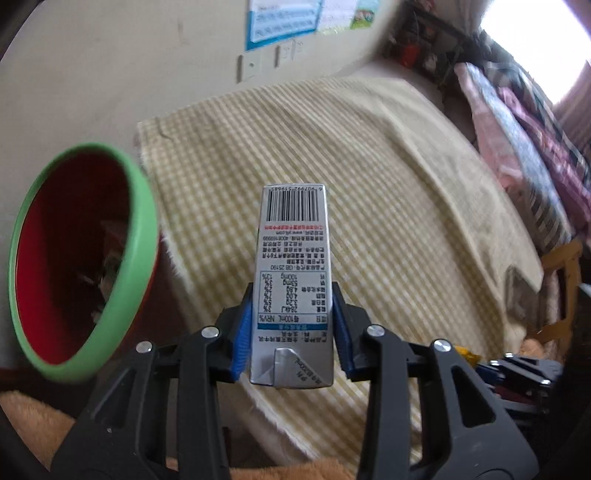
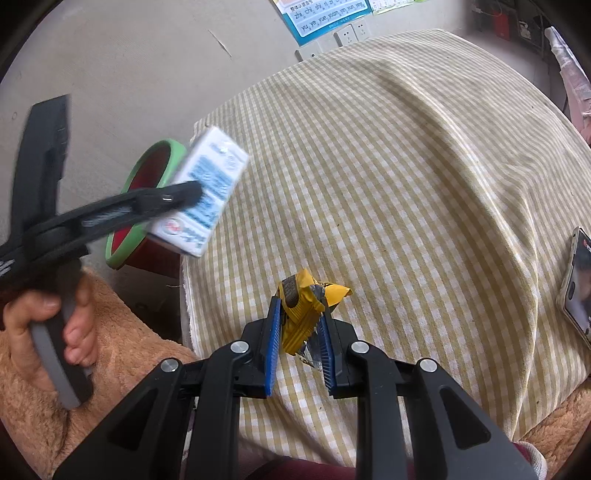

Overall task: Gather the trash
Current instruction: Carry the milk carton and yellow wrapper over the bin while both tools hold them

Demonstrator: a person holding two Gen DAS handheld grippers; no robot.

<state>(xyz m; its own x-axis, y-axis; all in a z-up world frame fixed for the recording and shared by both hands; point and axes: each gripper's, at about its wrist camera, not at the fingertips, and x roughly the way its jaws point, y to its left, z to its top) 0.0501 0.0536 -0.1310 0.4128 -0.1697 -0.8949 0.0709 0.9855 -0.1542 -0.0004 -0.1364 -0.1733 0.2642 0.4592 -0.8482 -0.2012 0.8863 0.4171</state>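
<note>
My left gripper (image 1: 291,299) is shut on a silver milk carton (image 1: 293,266) with a barcode, held in the air over the table's left edge. The same carton (image 2: 207,192) shows white and blue in the right wrist view, close to the red bin with a green rim (image 1: 85,258), which stands beside the table on the left (image 2: 155,166). The bin holds some scraps. My right gripper (image 2: 299,314) is shut on a crumpled yellow snack wrapper (image 2: 303,314), just above the checked tablecloth.
The table wears a yellow checked cloth (image 2: 406,166). A phone (image 2: 578,284) lies at its right edge. A wall with posters and sockets (image 2: 343,35) is behind. Folded bedding (image 1: 517,122) is piled at the far right.
</note>
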